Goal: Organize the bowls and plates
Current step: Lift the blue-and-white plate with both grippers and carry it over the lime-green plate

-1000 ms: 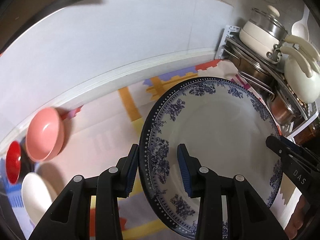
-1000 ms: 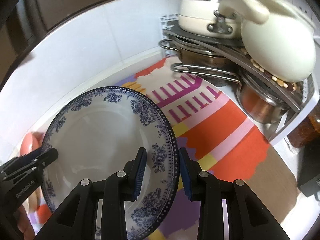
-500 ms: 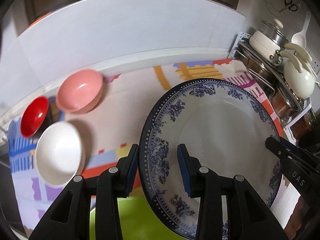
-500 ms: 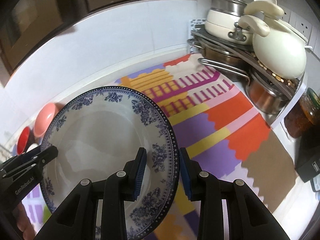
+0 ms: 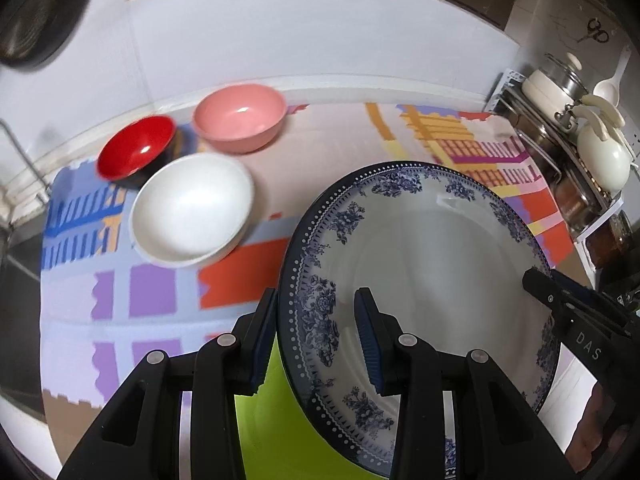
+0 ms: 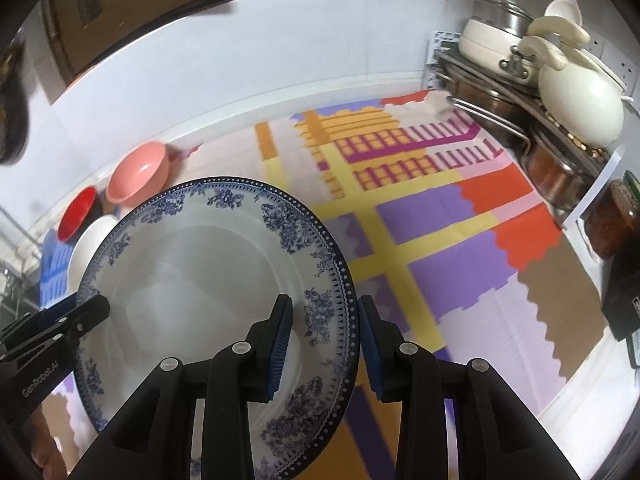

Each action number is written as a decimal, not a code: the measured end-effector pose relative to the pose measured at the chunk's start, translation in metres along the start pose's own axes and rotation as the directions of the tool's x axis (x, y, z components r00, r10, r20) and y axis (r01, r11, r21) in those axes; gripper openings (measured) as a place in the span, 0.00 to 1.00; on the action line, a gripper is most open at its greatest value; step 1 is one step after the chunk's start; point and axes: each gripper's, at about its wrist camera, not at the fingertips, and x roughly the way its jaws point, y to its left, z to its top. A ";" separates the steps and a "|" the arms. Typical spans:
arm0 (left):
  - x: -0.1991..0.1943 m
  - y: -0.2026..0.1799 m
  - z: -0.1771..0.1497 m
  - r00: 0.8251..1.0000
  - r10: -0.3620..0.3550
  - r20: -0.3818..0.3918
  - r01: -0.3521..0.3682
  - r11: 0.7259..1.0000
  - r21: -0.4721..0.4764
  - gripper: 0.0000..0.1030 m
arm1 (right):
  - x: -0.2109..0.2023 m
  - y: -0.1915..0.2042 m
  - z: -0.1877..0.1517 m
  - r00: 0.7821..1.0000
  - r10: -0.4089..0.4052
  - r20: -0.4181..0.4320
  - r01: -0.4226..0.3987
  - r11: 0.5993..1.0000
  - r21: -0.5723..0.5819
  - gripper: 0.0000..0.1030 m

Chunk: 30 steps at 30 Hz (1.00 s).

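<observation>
1. Blue-patterned plate hung above the mat, held between my left gripper and right gripper, each narrowed onto an opposite rim.
2. Beside the plate, farther left, stood the white bowl, red bowl and pink bowl.
3. I judged the step as carrying; next, lowering it level onto the green plate underneath.

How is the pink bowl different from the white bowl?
The pink bowl looks deeper and narrower; the white bowl looks wider and shallower. The pink bowl sits farther back by the wall; the white bowl is nearer the left gripper. Both stand upright and empty on the colourful mat.
</observation>
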 end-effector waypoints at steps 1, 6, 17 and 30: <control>-0.001 0.005 -0.005 1.000 0.002 -0.008 -0.002 1.000 -0.009 0.37 | -0.001 0.004 -0.003 1.000 0.004 -0.005 -0.004 1.000 -0.008 0.34; -0.004 0.024 -0.024 0.999 0.027 -0.025 -0.028 0.999 -0.039 0.37 | -0.002 0.025 -0.015 1.000 0.012 -0.022 -0.013 0.999 -0.046 0.34; 0.001 0.054 -0.062 0.992 0.045 -0.121 -0.057 0.994 -0.097 0.37 | 0.004 0.060 -0.044 0.996 0.027 -0.087 -0.039 0.991 -0.131 0.34; 0.008 0.064 -0.082 0.979 0.071 -0.193 -0.094 0.989 -0.116 0.37 | 0.020 0.079 -0.066 0.984 0.037 -0.175 -0.071 0.980 -0.188 0.34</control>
